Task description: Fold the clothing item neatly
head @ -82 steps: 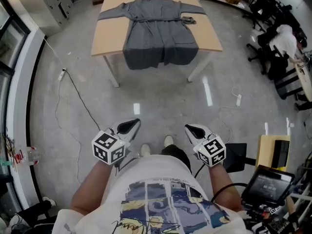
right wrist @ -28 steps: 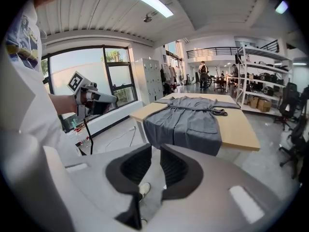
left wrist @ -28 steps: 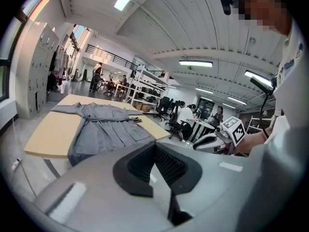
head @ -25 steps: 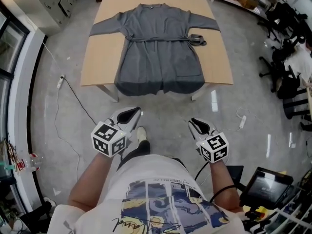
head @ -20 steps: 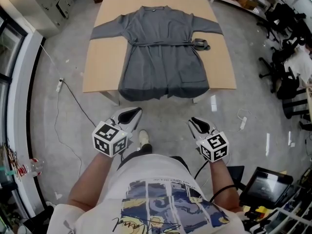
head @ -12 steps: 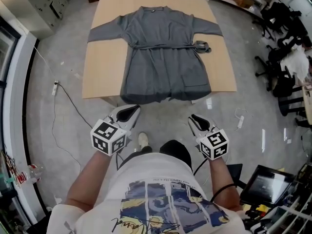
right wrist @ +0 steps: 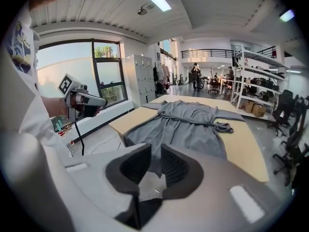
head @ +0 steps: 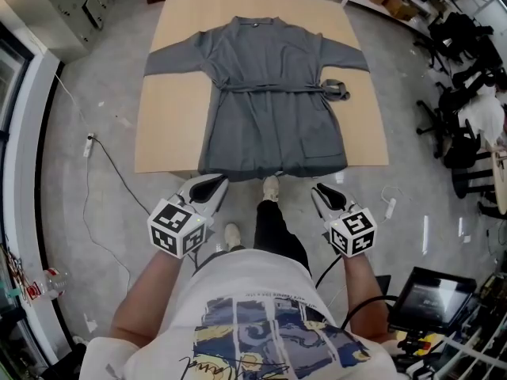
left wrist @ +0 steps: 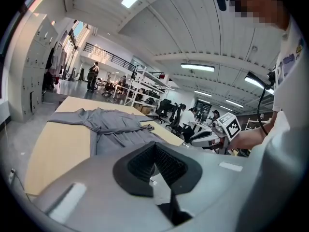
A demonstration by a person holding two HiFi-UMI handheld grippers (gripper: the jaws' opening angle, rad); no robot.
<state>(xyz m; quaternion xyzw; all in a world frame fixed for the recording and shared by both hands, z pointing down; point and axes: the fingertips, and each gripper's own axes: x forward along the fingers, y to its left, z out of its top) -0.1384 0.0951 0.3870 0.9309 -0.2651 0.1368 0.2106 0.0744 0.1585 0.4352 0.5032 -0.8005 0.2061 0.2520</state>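
Observation:
A grey robe (head: 269, 93) lies spread flat on the wooden table (head: 170, 117), collar at the far side and hem draped a little over the near edge. Its belt crosses the waist, and the belt's end is bunched (head: 337, 89) by the right sleeve. My left gripper (head: 207, 187) hangs over the floor just short of the near edge, shut and empty. My right gripper (head: 326, 196) hangs level with it, its jaws a narrow gap apart, empty. The left gripper view shows the robe (left wrist: 116, 127) ahead and the right gripper view shows the robe (right wrist: 188, 124) beyond the jaws.
A cable and power strip (head: 89, 145) lie on the floor left of the table. Office chairs (head: 459, 101) stand at the right, a monitor (head: 432, 299) at the lower right and a grey cabinet (head: 71, 6) at the far left. My foot (head: 271, 188) is at the table's near edge.
I have walked up to the table, so the robe now lies much nearer. Both grippers keep the same pose in front of me.

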